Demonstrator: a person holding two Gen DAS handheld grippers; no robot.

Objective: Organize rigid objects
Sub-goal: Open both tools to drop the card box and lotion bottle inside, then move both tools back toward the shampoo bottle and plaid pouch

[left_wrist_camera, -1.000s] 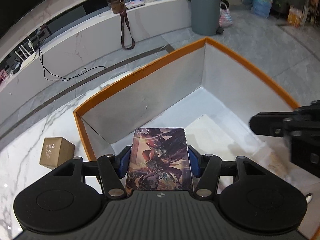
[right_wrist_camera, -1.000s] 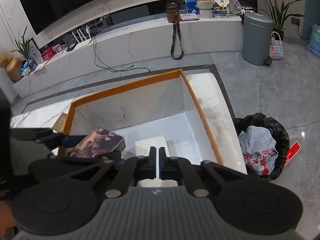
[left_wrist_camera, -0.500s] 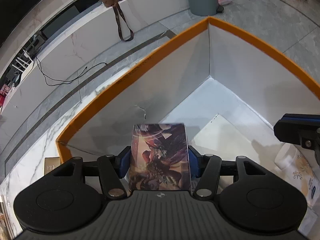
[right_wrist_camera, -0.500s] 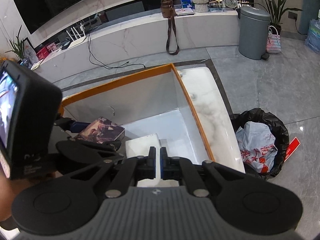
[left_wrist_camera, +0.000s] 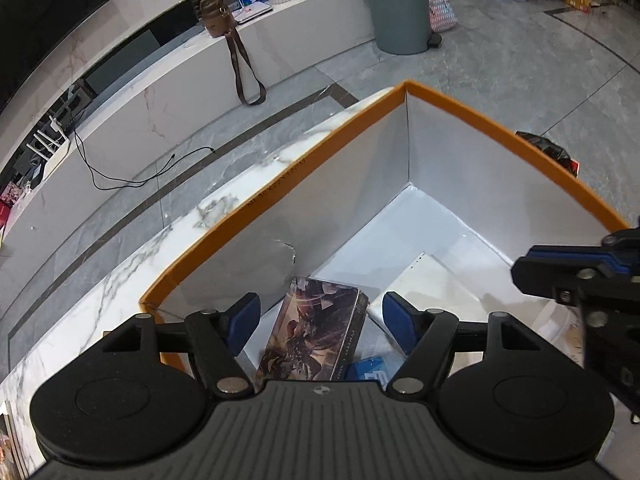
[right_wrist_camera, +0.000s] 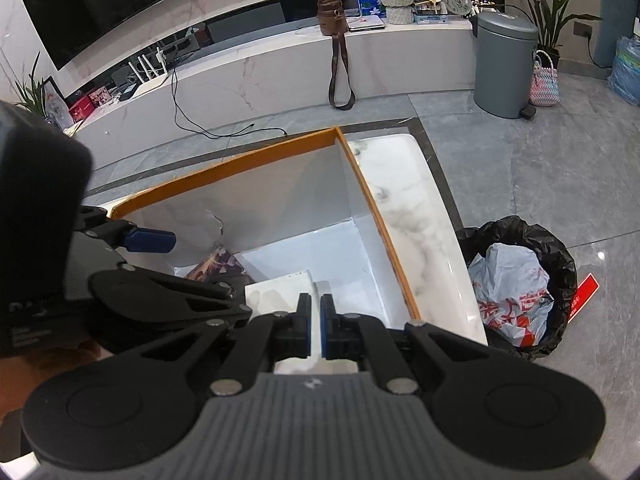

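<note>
The flat rectangular box with dark fantasy artwork on its lid (left_wrist_camera: 316,328) lies inside the large orange-rimmed cardboard box with pale grey inner walls (left_wrist_camera: 500,128), near its left wall, tilted a little, with one end over a small blue item (left_wrist_camera: 370,368) and just beside a flat white sheet or slab (left_wrist_camera: 432,280) on the floor of the container. The left claw (left_wrist_camera: 320,320) hangs above it with its blue pads (left_wrist_camera: 244,320) opening and clear of both long sides, so the box is released and nothing is pinched. To finish this step well, I judge the claw should spread fully and lift straight up, so no pad catches an edge and drags the box. The right claw (right_wrist_camera: 315,320) is pressed together and empty, hovering over the white sheet, apart from the artwork box; it should keep out of the left one's way. The container stands on a white marble-patterned worktop (left_wrist_camera: 132,264).
</note>
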